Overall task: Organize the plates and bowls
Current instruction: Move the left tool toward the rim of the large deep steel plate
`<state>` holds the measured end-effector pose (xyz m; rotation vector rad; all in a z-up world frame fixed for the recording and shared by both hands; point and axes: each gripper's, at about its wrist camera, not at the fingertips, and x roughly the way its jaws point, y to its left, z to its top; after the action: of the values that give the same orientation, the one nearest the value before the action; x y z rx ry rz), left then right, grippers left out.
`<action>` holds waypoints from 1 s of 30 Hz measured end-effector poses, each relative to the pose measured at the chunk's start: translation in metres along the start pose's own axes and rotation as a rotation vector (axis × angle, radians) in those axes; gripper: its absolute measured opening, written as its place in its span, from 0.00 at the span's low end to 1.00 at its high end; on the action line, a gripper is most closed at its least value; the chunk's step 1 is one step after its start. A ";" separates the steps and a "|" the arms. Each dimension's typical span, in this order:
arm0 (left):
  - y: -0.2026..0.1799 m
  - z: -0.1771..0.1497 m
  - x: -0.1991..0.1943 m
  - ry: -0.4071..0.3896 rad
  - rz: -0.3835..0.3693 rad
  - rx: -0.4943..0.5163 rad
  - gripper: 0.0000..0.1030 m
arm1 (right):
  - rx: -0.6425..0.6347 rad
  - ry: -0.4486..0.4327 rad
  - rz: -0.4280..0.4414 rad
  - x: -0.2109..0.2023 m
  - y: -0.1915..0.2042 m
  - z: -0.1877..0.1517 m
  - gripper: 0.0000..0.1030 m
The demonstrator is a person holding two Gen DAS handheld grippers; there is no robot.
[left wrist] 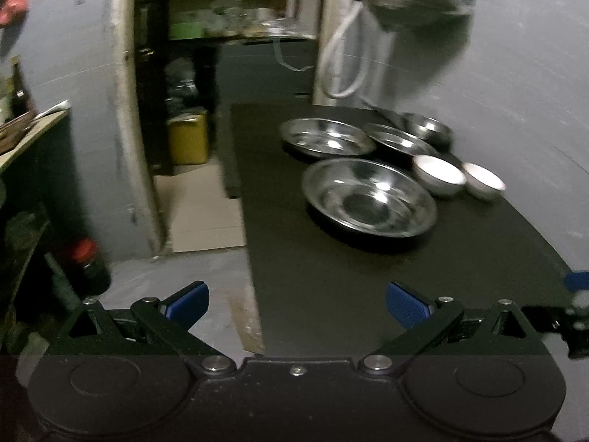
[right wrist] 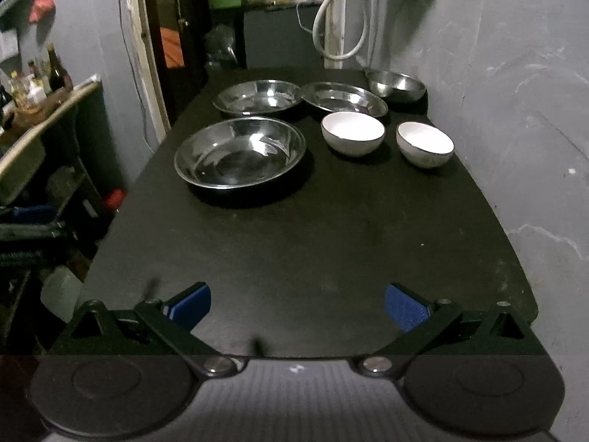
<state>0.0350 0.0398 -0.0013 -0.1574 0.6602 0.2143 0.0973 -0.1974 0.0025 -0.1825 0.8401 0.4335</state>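
Observation:
On the black table (right wrist: 294,243) stand three steel plates: a near one (right wrist: 240,151) (left wrist: 371,197), a far left one (right wrist: 258,97) (left wrist: 325,136) and a far middle one (right wrist: 344,98) (left wrist: 399,139). Two white bowls (right wrist: 352,132) (right wrist: 425,143) sit right of the near plate; they also show in the left wrist view (left wrist: 438,174) (left wrist: 483,179). A steel bowl (right wrist: 397,84) (left wrist: 429,129) stands at the far right corner. My left gripper (left wrist: 297,304) and right gripper (right wrist: 297,304) are both open and empty, over the table's near end, well short of the dishes.
A grey wall (right wrist: 515,110) runs along the table's right side. A white hose (right wrist: 333,18) hangs behind the table. A doorway with shelves (left wrist: 221,37) lies beyond. A side counter with bottles (right wrist: 40,84) stands at the left, and a red-lidded jar (left wrist: 86,261) sits on the floor.

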 end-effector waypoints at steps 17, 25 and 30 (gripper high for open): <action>0.003 0.068 0.066 0.089 0.139 -0.091 0.99 | 0.005 -0.018 0.101 0.050 -0.027 0.076 1.00; -0.002 0.098 0.093 0.106 0.171 -0.103 0.99 | 0.038 -0.003 0.136 0.075 -0.041 0.104 1.00; 0.000 0.114 0.103 0.107 0.181 -0.088 0.99 | 0.052 -0.014 0.147 0.083 -0.038 0.118 1.00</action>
<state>0.1818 0.0793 0.0234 -0.1945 0.7727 0.4114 0.2429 -0.1690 0.0170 -0.0701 0.8527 0.5494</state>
